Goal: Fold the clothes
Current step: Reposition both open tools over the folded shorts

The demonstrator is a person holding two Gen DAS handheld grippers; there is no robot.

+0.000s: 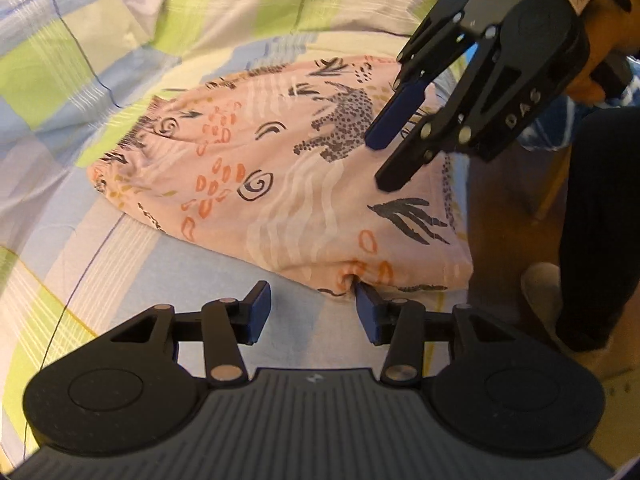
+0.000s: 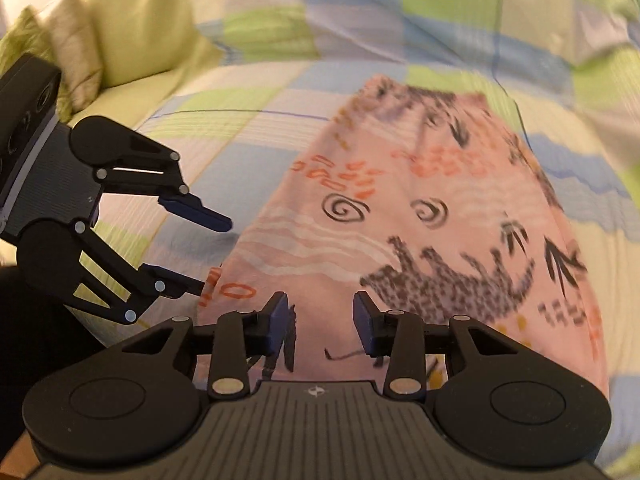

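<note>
A folded pink patterned garment (image 1: 304, 184) lies on the checked bed quilt (image 1: 80, 60). Both grippers are released: the left gripper (image 1: 312, 312) at its near edge, the right gripper (image 2: 320, 320) over it. Closing too shallow might pinch only the top layer, so the fold peels apart.

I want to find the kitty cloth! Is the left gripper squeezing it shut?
No, the left gripper is open, its fingers wide apart at the edge of the pink cloth.
</note>
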